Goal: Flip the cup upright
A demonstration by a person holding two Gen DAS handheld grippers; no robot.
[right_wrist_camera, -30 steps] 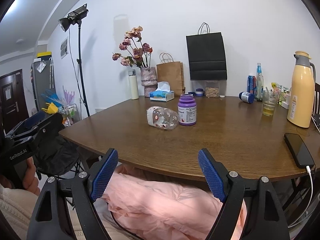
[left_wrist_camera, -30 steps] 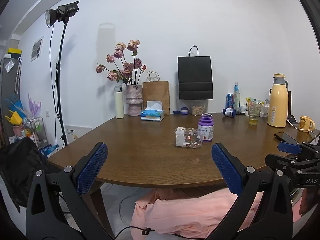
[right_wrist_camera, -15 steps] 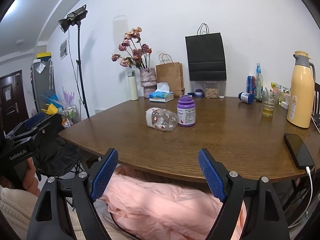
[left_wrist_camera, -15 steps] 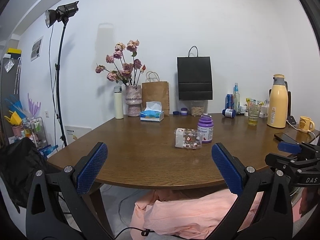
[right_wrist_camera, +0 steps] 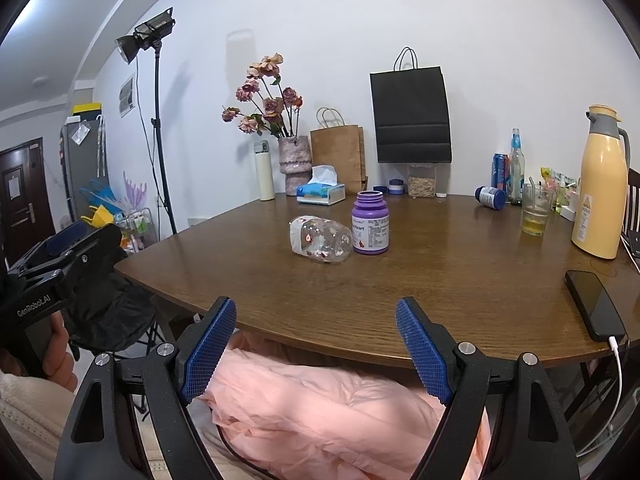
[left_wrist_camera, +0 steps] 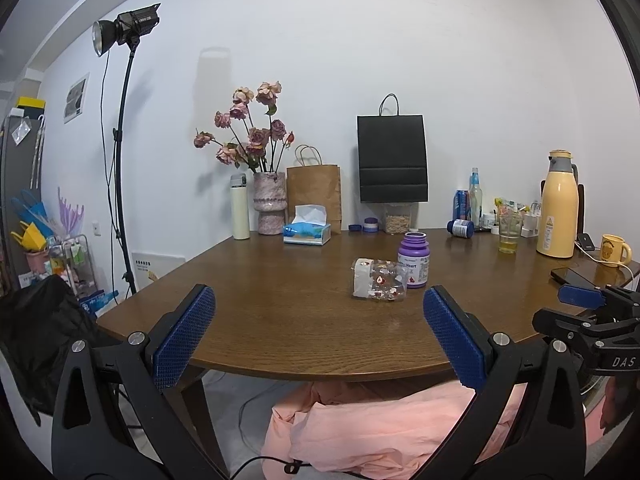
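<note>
A clear plastic cup (left_wrist_camera: 378, 284) with small red prints lies on its side on the brown table (left_wrist_camera: 280, 312), its white end pointing left, right beside a purple jar (left_wrist_camera: 413, 260). From the right wrist the same cup (right_wrist_camera: 321, 240) and purple jar (right_wrist_camera: 370, 229) sit mid-table. My left gripper (left_wrist_camera: 318, 330) is open at the table's near edge, well short of the cup. My right gripper (right_wrist_camera: 316, 346) is open too, also at the near edge, nothing between its blue pads. Each gripper shows at the side of the other's view.
Along the back stand a flower vase (left_wrist_camera: 270, 208), white flask (left_wrist_camera: 240, 206), tissue box (left_wrist_camera: 307, 233), brown bag (left_wrist_camera: 314, 192) and black bag (left_wrist_camera: 392, 160). At right are a glass (right_wrist_camera: 536, 210), yellow thermos (right_wrist_camera: 600, 184), yellow mug (left_wrist_camera: 614, 250) and a phone (right_wrist_camera: 596, 304) on a cable. Pink cloth (right_wrist_camera: 320, 412) lies below.
Both views have shifted slightly toward the table; the cup and jar sit a little higher and nearer in frame. Both grippers stay open and the cup has not moved.
</note>
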